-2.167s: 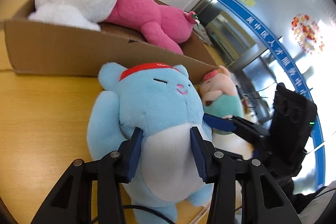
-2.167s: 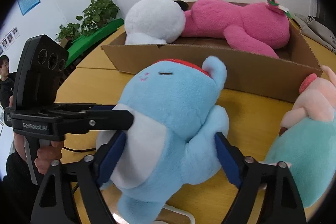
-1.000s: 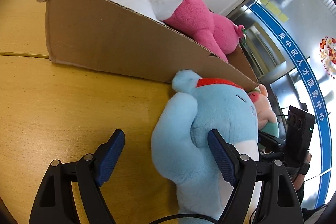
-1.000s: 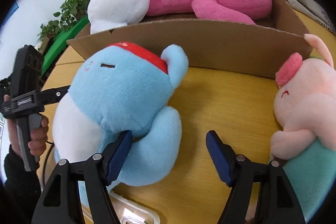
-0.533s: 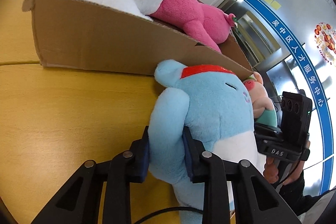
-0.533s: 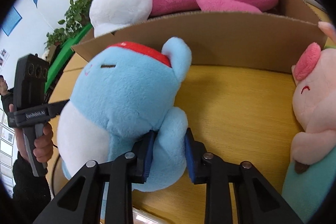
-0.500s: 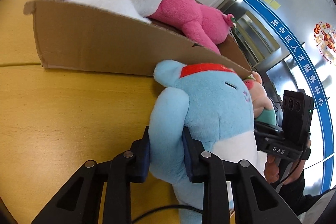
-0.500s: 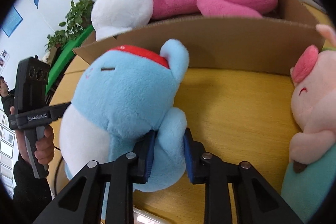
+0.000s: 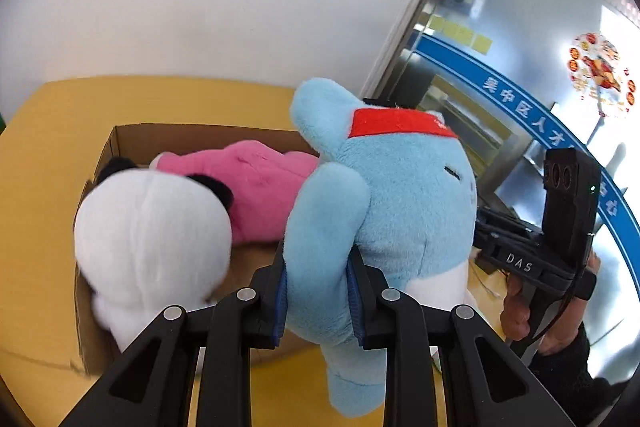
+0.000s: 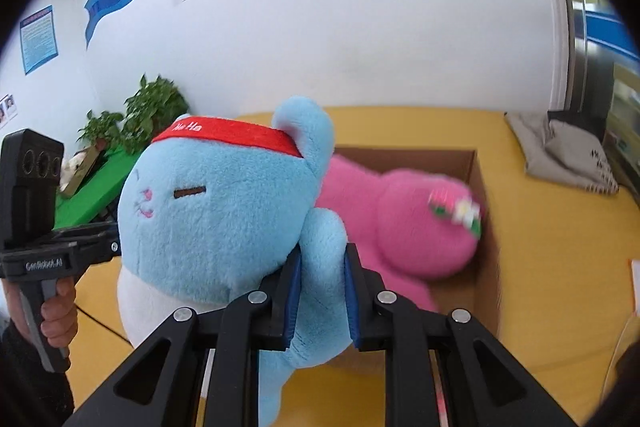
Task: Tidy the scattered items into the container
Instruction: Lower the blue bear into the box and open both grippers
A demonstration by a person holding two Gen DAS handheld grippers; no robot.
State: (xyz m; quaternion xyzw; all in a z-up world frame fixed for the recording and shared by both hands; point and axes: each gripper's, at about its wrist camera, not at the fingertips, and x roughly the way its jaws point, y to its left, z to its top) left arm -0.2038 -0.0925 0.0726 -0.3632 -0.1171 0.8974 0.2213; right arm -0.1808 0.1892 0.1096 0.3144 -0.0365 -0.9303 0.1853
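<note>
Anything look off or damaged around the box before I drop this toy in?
Nothing damaged. The blue plush hangs by its arms, one pinched in the left gripper, one in the right gripper, above the box. The panda and pink plush already fill much of it, so room looks tight.

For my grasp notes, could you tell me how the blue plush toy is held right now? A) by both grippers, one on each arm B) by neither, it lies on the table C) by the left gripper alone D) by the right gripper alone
A: the left gripper and the right gripper are each shut on an arm of the blue plush toy, held above the cardboard box.
</note>
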